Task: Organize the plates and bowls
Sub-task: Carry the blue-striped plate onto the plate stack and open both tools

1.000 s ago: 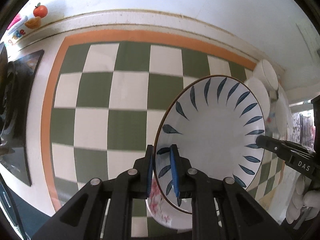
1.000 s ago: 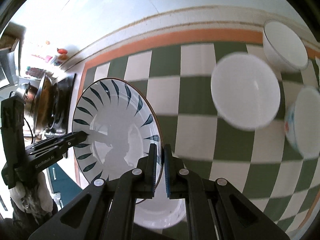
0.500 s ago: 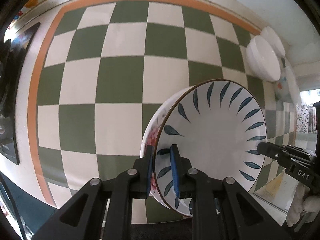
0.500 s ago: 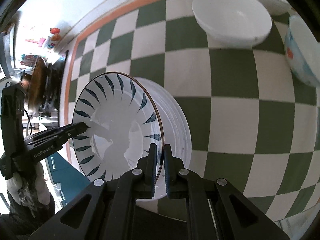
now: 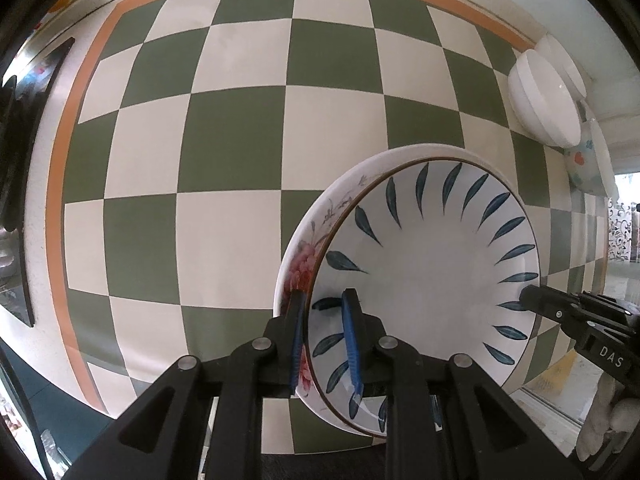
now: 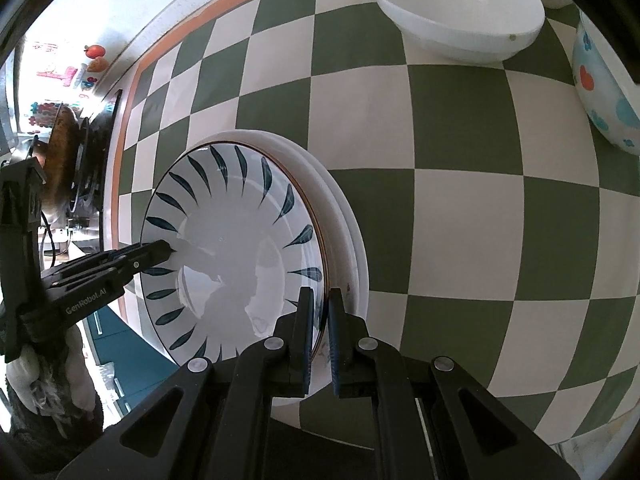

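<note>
A white plate with blue leaf marks sits on or just above a floral plate lying on the checkered tabletop. My left gripper is shut on the leaf plate's near rim. My right gripper is shut on the opposite rim of the same plate, with the white rims of the plates below showing beside it. Each gripper shows in the other's view, the right one and the left one.
A white bowl and a dotted bowl stand at the far right; they also show in the left wrist view. A dark stove with a pan is at the left. The green-and-cream checkered cloth has an orange border.
Both grippers have lowered the leaf plate from tilted up in the air down onto the floral plate. Both stay shut on its rim.
</note>
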A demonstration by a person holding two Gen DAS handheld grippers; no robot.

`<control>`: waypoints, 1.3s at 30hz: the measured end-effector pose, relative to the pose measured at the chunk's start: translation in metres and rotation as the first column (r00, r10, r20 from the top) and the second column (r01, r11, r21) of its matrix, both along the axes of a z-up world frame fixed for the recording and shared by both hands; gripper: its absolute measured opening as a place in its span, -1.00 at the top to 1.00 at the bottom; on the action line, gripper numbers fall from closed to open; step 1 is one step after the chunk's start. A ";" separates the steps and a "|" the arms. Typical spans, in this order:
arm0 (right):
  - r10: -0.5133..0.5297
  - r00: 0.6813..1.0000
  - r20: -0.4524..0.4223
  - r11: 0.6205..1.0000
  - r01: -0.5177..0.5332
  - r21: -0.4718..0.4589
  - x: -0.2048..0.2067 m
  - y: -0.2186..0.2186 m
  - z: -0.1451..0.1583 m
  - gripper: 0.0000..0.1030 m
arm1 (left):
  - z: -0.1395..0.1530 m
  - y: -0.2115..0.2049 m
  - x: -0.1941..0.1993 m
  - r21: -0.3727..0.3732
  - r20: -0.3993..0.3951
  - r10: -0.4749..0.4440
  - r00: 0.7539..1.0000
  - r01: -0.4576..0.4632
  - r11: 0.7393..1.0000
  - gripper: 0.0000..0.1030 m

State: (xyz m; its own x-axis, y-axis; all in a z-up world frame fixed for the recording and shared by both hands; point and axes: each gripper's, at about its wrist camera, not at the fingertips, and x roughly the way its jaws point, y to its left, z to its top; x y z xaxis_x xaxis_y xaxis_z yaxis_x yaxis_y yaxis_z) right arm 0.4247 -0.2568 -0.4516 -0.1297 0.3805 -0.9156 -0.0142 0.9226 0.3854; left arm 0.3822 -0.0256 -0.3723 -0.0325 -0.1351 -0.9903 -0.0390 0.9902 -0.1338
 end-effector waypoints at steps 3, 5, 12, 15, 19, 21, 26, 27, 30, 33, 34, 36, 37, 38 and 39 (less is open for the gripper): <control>0.005 1.000 0.001 1.000 -0.005 -0.014 -0.001 0.001 0.000 0.84 | -0.003 -0.005 0.001 0.006 -0.001 -0.001 1.000 0.001 1.000 0.68; -0.004 1.000 0.000 1.000 0.004 -0.009 0.000 0.001 -0.001 0.84 | -0.003 -0.008 0.002 0.014 0.000 -0.005 1.000 0.005 1.000 0.67; -0.024 1.000 0.002 0.999 0.024 -0.024 0.002 0.003 -0.001 0.79 | -0.004 -0.017 0.004 0.026 -0.005 0.005 1.000 -0.005 1.000 0.63; -0.038 0.999 -0.006 0.998 0.037 -0.041 0.001 0.005 0.000 0.76 | -0.006 -0.016 0.004 0.024 -0.014 0.023 1.000 -0.023 0.999 0.59; -0.029 1.000 -0.006 0.998 0.028 -0.059 0.001 0.011 0.002 0.67 | -0.005 -0.012 0.001 0.021 -0.018 0.033 0.999 -0.033 0.999 0.58; -0.029 0.999 -0.013 0.998 0.028 -0.064 0.001 0.011 0.002 0.67 | -0.006 -0.013 -0.002 0.020 -0.022 0.043 0.999 -0.042 0.999 0.58; -0.031 0.999 -0.028 0.998 0.030 -0.052 0.003 0.009 0.002 0.63 | -0.010 -0.008 -0.002 0.010 -0.038 0.064 0.997 -0.064 0.998 0.58; -0.032 0.999 -0.033 0.999 0.030 -0.043 0.003 0.008 0.002 0.62 | -0.013 -0.004 0.002 0.007 -0.042 0.069 0.997 -0.069 0.998 0.58; -0.037 0.999 -0.033 0.999 0.036 -0.036 0.003 0.006 0.003 0.62 | -0.016 0.004 0.000 0.002 -0.048 0.096 0.994 -0.096 0.995 0.58; -0.030 0.999 -0.018 0.998 0.029 -0.058 0.001 0.007 0.007 0.61 | -0.015 0.010 -0.003 0.000 -0.041 0.111 0.993 -0.111 0.994 0.58; -0.022 1.000 -0.012 0.998 0.021 -0.066 0.000 0.008 0.008 0.62 | -0.014 0.010 -0.003 0.002 -0.038 0.112 0.993 -0.112 0.994 0.58; -0.016 1.000 -0.004 0.996 0.016 -0.089 -0.002 0.009 0.011 0.60 | -0.014 0.011 -0.005 0.002 -0.036 0.116 0.993 -0.116 0.993 0.57; -0.012 1.000 0.002 0.996 0.012 -0.091 -0.003 0.009 0.014 0.60 | -0.013 0.011 -0.007 0.007 -0.031 0.118 0.993 -0.118 0.993 0.57; -0.009 1.000 0.008 0.996 0.010 -0.089 -0.005 0.010 0.017 0.60 | -0.011 0.011 -0.010 0.013 -0.022 0.115 0.993 -0.115 0.993 0.58; -0.008 1.000 0.014 0.996 0.010 -0.089 -0.007 0.012 0.020 0.60 | -0.009 0.010 -0.012 0.019 -0.014 0.110 0.994 -0.110 0.994 0.58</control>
